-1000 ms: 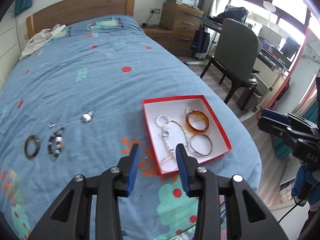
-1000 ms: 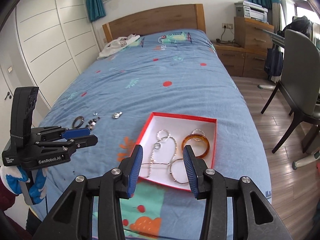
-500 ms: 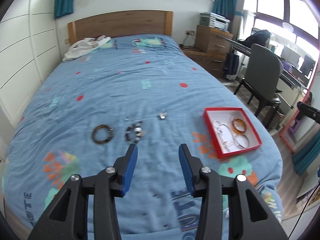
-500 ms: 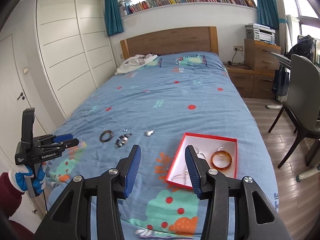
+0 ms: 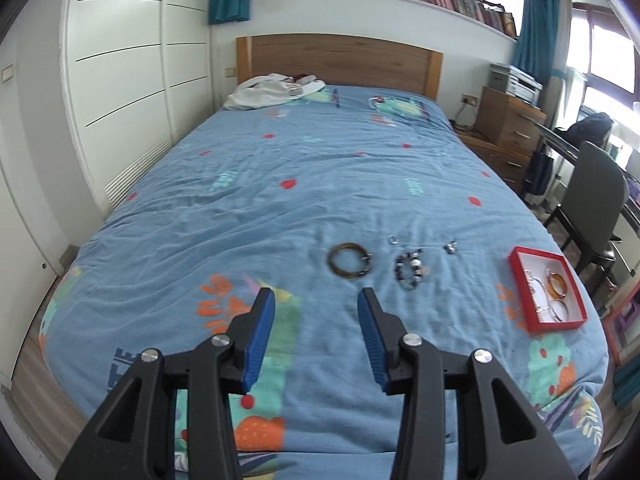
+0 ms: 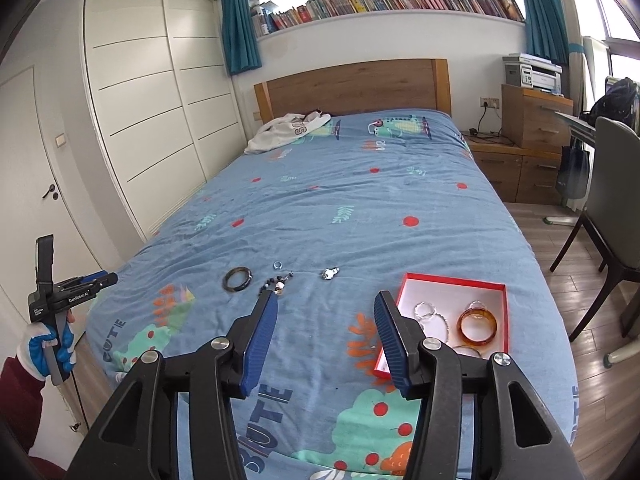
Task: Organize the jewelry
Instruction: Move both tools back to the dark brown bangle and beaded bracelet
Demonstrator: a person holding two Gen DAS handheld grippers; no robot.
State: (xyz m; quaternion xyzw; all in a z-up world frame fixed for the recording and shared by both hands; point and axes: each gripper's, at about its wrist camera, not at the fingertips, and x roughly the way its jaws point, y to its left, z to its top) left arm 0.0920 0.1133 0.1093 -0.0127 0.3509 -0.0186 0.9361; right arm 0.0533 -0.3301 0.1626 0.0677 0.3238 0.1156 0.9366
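Note:
A red-rimmed white box (image 5: pixel 520 280) (image 6: pixel 496 287) lies on the blue bed near its right edge, holding an amber bangle (image 6: pixel 477 326), a thin bangle and a silver chain. Left of it lie a dark bangle (image 5: pixel 350 265) (image 6: pixel 237 278), a beaded bracelet (image 5: pixel 410 270) (image 6: pixel 276 283), a small ring (image 5: pixel 392 239) (image 6: pixel 277 265) and a silver charm (image 5: pixel 451 246) (image 6: pixel 329 273). My left gripper (image 5: pixel 316 304) is open and empty, held back above the bed's foot. My right gripper (image 6: pixel 325 306) is open and empty, also held back. The left gripper (image 6: pixel 96 278) shows at the far left of the right wrist view.
A white garment (image 5: pixel 272 90) lies by the wooden headboard. White wardrobe doors (image 6: pixel 132 120) stand left of the bed. A grey chair (image 6: pixel 612 184), desk and wooden drawers (image 6: pixel 532 120) with a printer stand to the right on the wood floor.
Both grippers have pulled back and up from the box, so the whole bed is in view. The left gripper has swung left. Both stay open and empty.

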